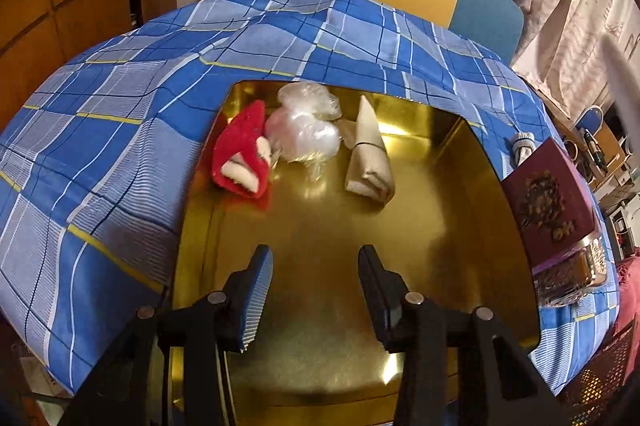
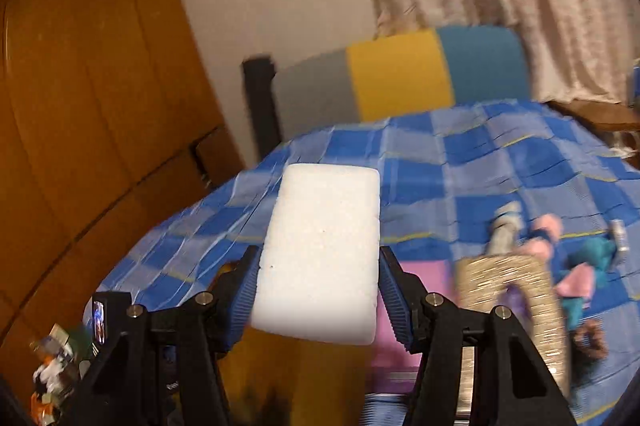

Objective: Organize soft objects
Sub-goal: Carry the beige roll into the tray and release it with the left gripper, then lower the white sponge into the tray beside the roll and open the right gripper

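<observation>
small soft things (image 2: pixel 560 258) beside the woven basket (image 2: pixel 516 294), motion-blurred beyond telling

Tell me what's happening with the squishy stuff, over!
Left hand-held gripper open, empty, above gold tray. Right hand-held gripper shut on white sponge block. Red slipper, plastic bag, beige roll in tray. Nothing blocking.

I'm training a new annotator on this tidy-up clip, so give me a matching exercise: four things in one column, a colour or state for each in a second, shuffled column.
Things:
1. Plush item
2. Tray
3. Left gripper
4. Sponge block

Colour or state:
A. White, clamped between the right gripper pads
B. Golden and shiny
C. Red with white parts
D. Open, holding nothing

Pairs: 1-C, 2-B, 3-D, 4-A
</observation>
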The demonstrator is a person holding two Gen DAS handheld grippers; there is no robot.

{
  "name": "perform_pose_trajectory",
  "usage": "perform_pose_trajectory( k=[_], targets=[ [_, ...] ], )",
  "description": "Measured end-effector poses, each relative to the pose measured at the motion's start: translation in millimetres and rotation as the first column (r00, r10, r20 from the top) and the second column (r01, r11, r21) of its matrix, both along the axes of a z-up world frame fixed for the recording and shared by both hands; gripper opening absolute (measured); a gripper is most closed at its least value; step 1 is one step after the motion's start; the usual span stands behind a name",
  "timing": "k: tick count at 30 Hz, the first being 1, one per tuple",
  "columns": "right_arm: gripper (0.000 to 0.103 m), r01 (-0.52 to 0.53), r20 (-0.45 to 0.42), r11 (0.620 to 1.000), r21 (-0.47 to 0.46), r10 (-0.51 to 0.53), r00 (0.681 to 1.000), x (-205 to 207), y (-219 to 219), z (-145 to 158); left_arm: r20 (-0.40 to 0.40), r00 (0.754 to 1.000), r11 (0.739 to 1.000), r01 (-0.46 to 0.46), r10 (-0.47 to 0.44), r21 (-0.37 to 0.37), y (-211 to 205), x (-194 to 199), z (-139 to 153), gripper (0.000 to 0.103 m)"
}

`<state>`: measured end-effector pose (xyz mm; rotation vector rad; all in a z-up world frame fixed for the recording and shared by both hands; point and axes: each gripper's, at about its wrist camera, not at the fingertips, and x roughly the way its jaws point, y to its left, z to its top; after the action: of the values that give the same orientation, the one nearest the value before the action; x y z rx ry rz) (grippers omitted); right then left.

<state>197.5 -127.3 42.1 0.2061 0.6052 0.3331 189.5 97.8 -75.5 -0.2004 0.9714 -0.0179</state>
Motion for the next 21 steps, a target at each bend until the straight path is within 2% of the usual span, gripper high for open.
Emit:
perform_pose_trajectory(
  k=[6,11,16,21],
  targets=[
    [0.058,-0.066,-0.163,0.993,-0.095,0.050,0.985,43,63,-44,0.020,0.999,1.000,-0.026,0.025,0.014,13,-11,1,0.045],
    [0.058,-0.046,-0.284,0.991,-0.122,0.009,0.959,79,74,-85,0.019,0.999,0.999,-0.045,0.045,0.008,26,-16,-1,0.045],
    [0.059,-0.021,-0.346,0.984,-0.176,-0.042,0.937,109,74,-112,0.017,0.998,0.998,-0.064,0.065,-0.021,38,-18,-1,0.045],
    [0.059,-0.022,-0.355,0.975,-0.223,-0.060,0.933,124,79,-123,0.014,0.998,0.997,-0.067,0.067,-0.035,41,-19,-3,0.045]
  ],
)
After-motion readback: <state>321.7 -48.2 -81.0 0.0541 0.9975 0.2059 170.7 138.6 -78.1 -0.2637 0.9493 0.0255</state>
